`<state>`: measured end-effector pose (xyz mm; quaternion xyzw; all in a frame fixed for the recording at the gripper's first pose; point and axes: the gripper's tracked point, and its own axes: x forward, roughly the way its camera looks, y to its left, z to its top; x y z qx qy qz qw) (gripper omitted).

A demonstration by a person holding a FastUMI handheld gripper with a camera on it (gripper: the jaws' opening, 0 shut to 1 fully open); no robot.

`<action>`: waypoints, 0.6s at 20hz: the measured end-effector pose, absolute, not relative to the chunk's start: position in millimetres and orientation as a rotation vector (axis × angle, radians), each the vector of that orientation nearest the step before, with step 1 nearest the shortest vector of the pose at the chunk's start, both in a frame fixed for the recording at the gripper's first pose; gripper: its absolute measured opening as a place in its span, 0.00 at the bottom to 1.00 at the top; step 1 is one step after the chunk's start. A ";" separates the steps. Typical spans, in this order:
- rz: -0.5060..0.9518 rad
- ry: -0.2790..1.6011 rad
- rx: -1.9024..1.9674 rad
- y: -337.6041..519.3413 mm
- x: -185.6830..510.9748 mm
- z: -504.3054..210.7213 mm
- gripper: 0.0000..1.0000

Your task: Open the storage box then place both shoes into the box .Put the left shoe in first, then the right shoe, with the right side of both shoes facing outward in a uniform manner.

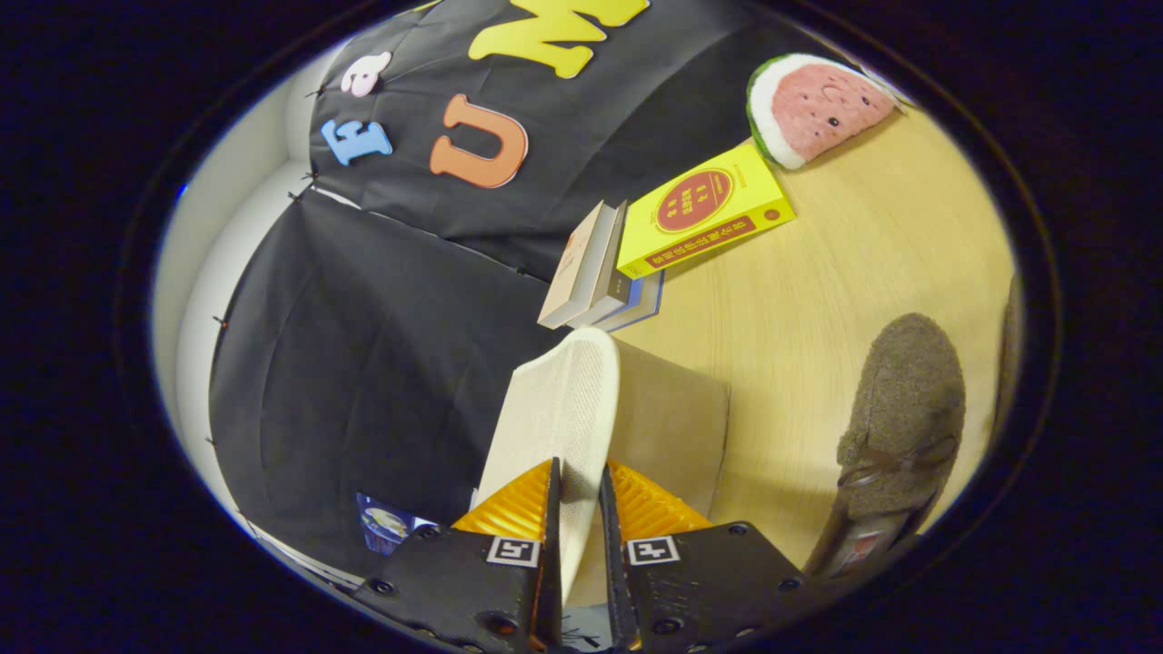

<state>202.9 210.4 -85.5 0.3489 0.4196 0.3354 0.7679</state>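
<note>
My gripper (579,509) is shut on one shoe (559,409), pinching its near end between both fingers. The shoe's cream, finely textured sole faces me and runs forward from the fingers to a rounded tip; its upper is hidden. Right behind the shoe, touching or nearly touching it, is a smooth beige surface (677,431) with a squared corner, apparently the storage box; I cannot tell whether it is open. The other shoe (899,427), brown and fuzzy with a small bow, lies on the wooden table (845,263) to the right of the fingers, apart from the box.
A few books (595,268) stand beyond the shoe's tip, with a yellow book (704,213) leaning on them. A watermelon-slice plush (818,104) lies further off on the table. Black booth cloth (363,345) hangs on the left.
</note>
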 end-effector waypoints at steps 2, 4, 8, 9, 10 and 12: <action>0.690 0.907 0.737 207.5 200.1 -72.0 0.02; 0.657 0.897 0.692 209.0 197.3 -59.6 0.02; 0.651 0.855 0.687 226.1 189.2 -11.1 0.01; 0.658 0.848 0.690 233.4 187.0 0.6 0.01; 0.659 0.839 0.691 238.7 183.4 12.4 0.02; 0.653 0.833 0.695 253.7 179.9 29.7 0.01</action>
